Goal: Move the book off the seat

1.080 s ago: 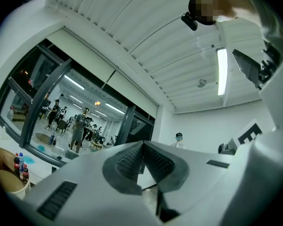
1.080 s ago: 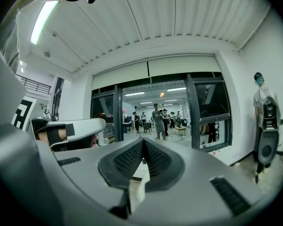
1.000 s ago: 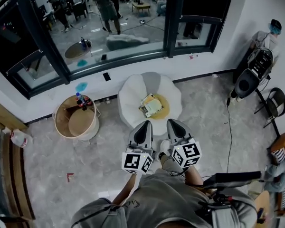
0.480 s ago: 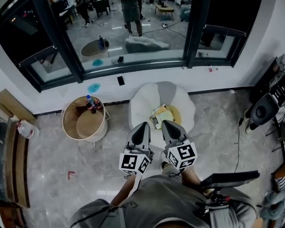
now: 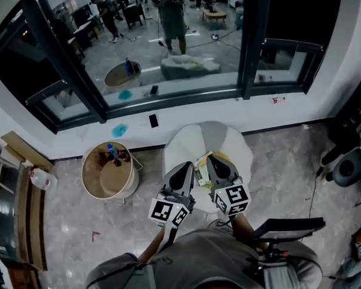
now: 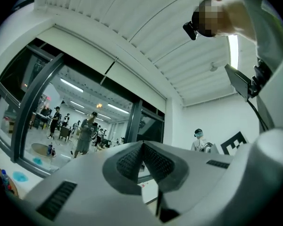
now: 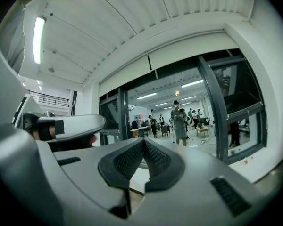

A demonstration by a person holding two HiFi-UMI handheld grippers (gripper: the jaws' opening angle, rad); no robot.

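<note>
Left gripper and right gripper side by side ahead of the person's body; both sets of jaws clenched tight, nothing between them; under their tips the book lies on the white seat, partly hidden; round wooden tub left of seat; dark-framed window beyond.

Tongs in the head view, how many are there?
2. The left tongs, shut, overlap the near edge of the white seat; the right tongs, also shut, are beside them, with the book showing between the two. None appear hidden.
</note>
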